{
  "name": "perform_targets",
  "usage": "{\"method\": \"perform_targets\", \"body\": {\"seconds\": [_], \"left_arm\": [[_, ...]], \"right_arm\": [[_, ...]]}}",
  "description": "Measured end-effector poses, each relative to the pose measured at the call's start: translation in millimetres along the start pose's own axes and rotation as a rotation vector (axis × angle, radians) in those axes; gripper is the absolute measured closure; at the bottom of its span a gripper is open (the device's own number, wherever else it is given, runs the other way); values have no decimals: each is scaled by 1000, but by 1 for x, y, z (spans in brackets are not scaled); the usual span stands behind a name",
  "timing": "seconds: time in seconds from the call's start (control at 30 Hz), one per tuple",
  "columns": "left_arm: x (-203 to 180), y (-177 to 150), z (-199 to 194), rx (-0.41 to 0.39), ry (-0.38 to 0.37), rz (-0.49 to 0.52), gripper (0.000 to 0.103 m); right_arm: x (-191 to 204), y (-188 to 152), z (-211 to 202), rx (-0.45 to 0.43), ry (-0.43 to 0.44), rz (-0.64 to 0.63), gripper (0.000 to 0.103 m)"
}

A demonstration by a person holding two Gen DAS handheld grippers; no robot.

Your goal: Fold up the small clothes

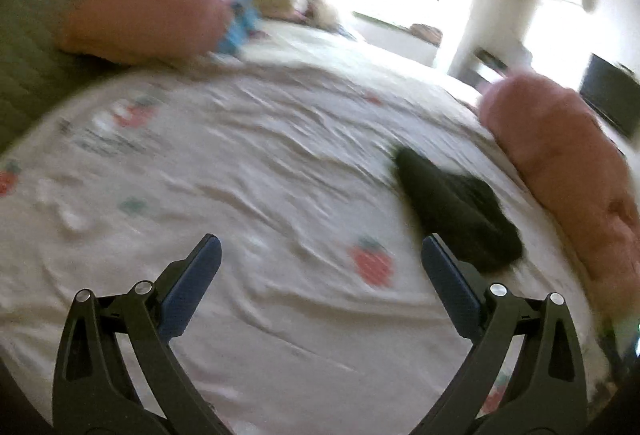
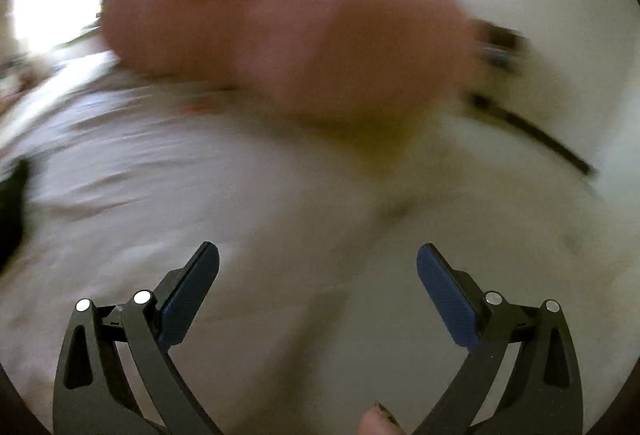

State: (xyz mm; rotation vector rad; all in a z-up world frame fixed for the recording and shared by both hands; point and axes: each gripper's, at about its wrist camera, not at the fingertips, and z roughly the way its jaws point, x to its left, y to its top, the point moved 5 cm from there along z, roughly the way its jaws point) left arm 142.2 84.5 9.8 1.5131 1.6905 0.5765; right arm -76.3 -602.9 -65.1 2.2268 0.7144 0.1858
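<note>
A small dark garment (image 1: 456,211) lies bunched on the white strawberry-print bed sheet (image 1: 260,163), to the right of centre in the left wrist view. My left gripper (image 1: 320,247) hovers open above the sheet, its right finger close to the garment's near edge, nothing between its blue pads (image 1: 196,287). In the right wrist view, which is blurred, my right gripper (image 2: 318,255) is open over bare white sheet (image 2: 280,235). A dark patch at the left edge (image 2: 12,211) may be the same garment.
A pink pillow (image 1: 160,3) lies at the back left by the grey headboard (image 1: 28,35). A pink rolled blanket (image 1: 560,155) runs along the bed's right side and fills the top of the right wrist view (image 2: 288,23). A fingertip (image 2: 376,421) shows at the bottom.
</note>
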Motion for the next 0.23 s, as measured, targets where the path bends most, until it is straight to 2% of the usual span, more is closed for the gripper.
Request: {"method": "perform_targets", "body": {"seconds": [0.1,0.23], "left_arm": [[61,24,5,-4,159,-12,9],[153,44,23,43,307,-108,9]], "right_arm": [[-83,6,41,65,-187,123,5],[-162,2,84,153,-321,238,5]]}}
